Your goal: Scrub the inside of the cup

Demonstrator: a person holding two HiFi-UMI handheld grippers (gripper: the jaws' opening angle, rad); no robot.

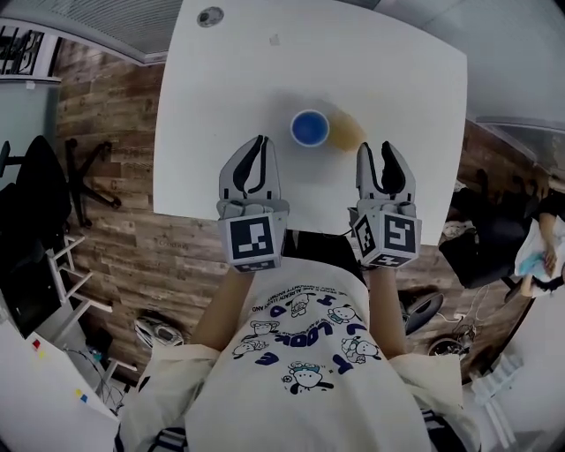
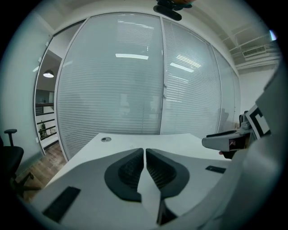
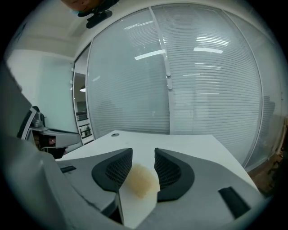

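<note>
The left claw (image 2: 145, 150) is pressed together, its dark ribbed pads meeting with nothing between them. It hangs over the near edge of the white rectangular desk (image 1: 397, 71) and points toward the far edge. The right claw (image 3: 143, 152) is spread. Through its gap shows a soft tan sponge (image 3: 140, 179) lying on the desk surface, and the pads do not press on it.

In the head view, the sponge (image 1: 346, 132) sits just ahead of the right claw (image 1: 376, 150) and to its left. It is right beside a small round cup with a blue inside (image 1: 310, 128) – whether the two touch I cannot tell. The cup stands upright about midway between the desk's left and right edges, slightly beyond the tips of the left claw (image 1: 260, 141). A round grey grommet (image 1: 210, 16) sits near the far left corner.
</note>
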